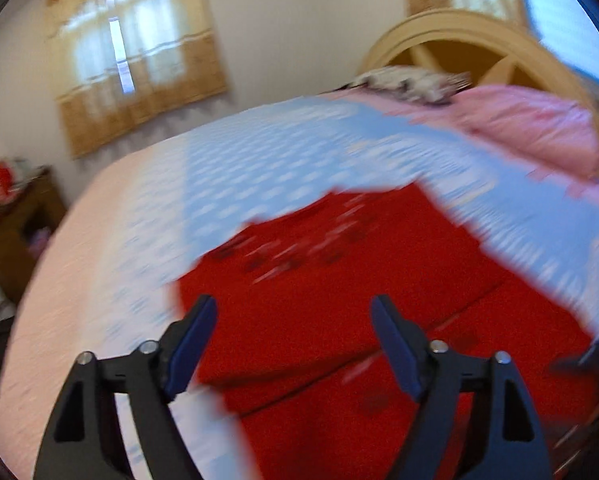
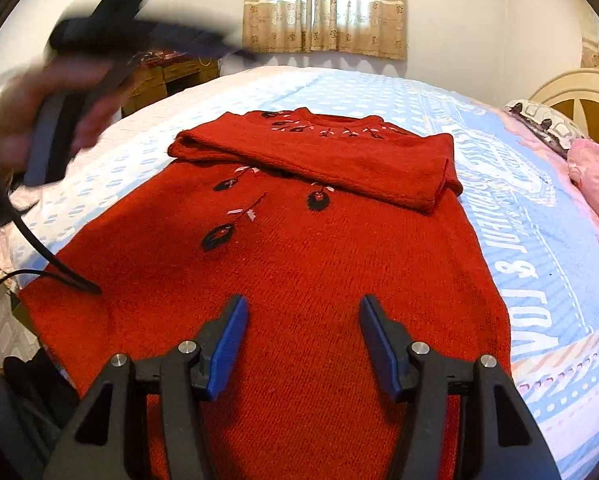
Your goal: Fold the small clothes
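Note:
A red knitted sweater with dark embroidered flowers lies flat on the bed, both sleeves folded across its chest. My right gripper is open and empty, hovering over the sweater's lower half. My left gripper is open and empty above the sweater; its view is blurred by motion. In the right wrist view the left gripper shows as a blur, raised at the upper left with the hand holding it.
The bed is covered by a blue and white sheet. A pink duvet and a patterned pillow lie by the cream headboard. A wooden cabinet stands left of the bed. Curtained windows are behind.

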Demonstrator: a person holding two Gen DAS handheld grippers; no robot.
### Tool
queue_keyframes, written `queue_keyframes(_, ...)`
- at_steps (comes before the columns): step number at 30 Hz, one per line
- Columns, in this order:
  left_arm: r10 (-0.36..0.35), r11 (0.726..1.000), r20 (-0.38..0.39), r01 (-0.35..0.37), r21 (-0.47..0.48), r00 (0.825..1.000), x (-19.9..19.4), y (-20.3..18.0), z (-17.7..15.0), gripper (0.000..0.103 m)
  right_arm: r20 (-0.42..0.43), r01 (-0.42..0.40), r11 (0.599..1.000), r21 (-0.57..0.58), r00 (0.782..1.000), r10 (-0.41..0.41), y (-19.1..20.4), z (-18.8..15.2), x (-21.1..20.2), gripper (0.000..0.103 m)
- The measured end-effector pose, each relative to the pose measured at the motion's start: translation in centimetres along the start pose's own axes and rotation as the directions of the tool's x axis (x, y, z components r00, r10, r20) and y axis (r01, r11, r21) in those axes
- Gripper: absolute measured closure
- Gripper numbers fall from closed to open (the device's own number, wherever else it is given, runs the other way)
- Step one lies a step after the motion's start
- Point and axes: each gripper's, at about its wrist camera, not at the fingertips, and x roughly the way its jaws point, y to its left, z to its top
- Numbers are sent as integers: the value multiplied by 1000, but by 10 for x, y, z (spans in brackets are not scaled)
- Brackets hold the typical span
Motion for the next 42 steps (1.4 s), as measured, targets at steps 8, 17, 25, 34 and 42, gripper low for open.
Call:
queue_keyframes(8,43,996,-120,-53,-77,992,22,54,-63,20,25,-85,990,115,996,82,-27,29,-39,44)
queue_keyframes(17,120,984,-207,-144,-105,971,79,55,-66,14,-52,-59,934,352,995,82,-103,81,-12,44)
queue_keyframes(25,34,959,-224,-95,-268,974,85,78,-80,5,-170,13,906,424,983,65,-136,102,74,48)
queue_keyframes(34,-59,900,-212,-40,-435,975,91,102,-90,1,-154,121,947,297,985,-77,-127,126,85,97)
queue_keyframes(42,-50,909,-228,-51,-414,972,94,99,-90,0,-148,218,943,253,972,-184,-141,137,78,97)
